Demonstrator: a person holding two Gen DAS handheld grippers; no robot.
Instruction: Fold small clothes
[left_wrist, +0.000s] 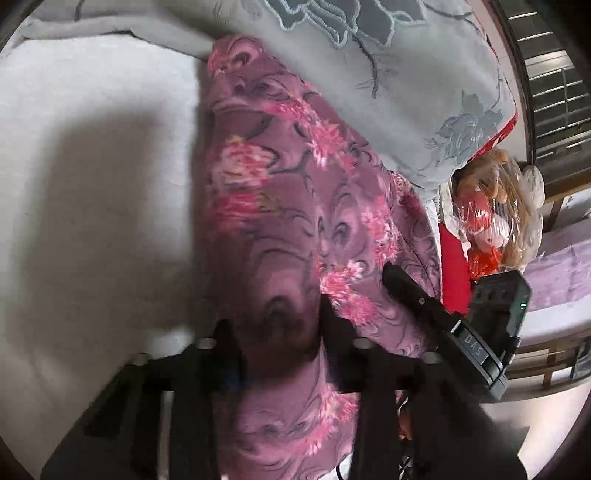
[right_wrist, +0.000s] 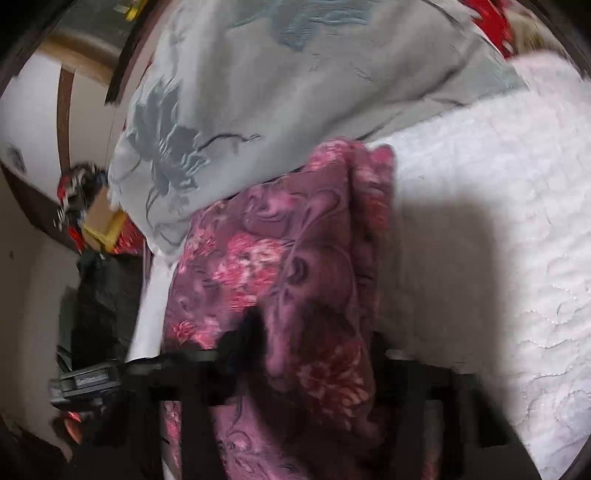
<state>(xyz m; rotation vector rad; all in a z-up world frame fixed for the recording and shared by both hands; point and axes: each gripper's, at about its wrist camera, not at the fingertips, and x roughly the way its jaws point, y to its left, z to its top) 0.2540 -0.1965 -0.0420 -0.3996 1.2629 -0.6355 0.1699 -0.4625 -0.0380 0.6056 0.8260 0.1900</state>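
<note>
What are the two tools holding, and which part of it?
Both hold the purple, pink-flowered fleece garment at its near end. The left tool has a bunch of it between its fingers; the right tool pinches the same end beside it.

right gripper (right_wrist: 314, 332) blurred, one finger perhaps behind floral garment (right_wrist: 295, 266)

My left gripper (left_wrist: 277, 332) has matte black fingers with silver screw heads; my right gripper (left_wrist: 391, 280), seen alongside, shows a black body, a label and a green light.
</note>
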